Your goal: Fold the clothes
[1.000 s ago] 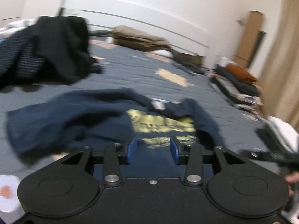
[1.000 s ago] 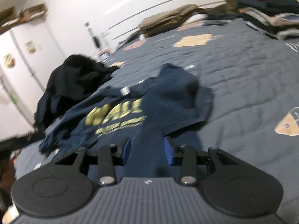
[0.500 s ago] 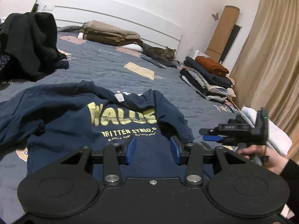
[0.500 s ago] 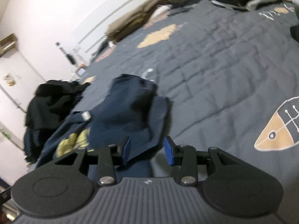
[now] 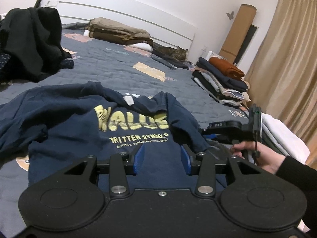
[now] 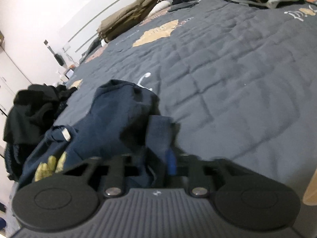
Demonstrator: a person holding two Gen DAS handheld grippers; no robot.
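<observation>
At the far left of the bed (image 5: 111,67) a heap of dark clothes (image 5: 29,45) lies unsorted, so in my judgement plenty of folding is left. Next comes the navy T-shirt (image 5: 75,123), spread print-up across the grey quilt but rumpled: its left sleeve is bunched, the collar is turned over with the label showing, and no fold has been made in it yet. The left gripper (image 5: 162,159) hovers over the shirt's lower body with its blue fingers (image 5: 138,158) apart and nothing between them; the cloth lies beneath, not in their grip. Further right, the shirt's right sleeve and side edge run toward the right gripper (image 6: 158,158), held in a person's hand (image 5: 255,154) just beside the garment. In its own view the fingers have come together on a gathered bit of navy cloth at that sleeve, so the shirt is pinched there, though blur hides exactly how much fabric is caught. Beyond, along the right edge of the bed, a stack of folded clothes (image 5: 221,83) suggests several garments are finished. A tabby cat (image 5: 174,53) lies near the headboard. This shirt appears to be at the straightening stage, with all its folds still to do.
</observation>
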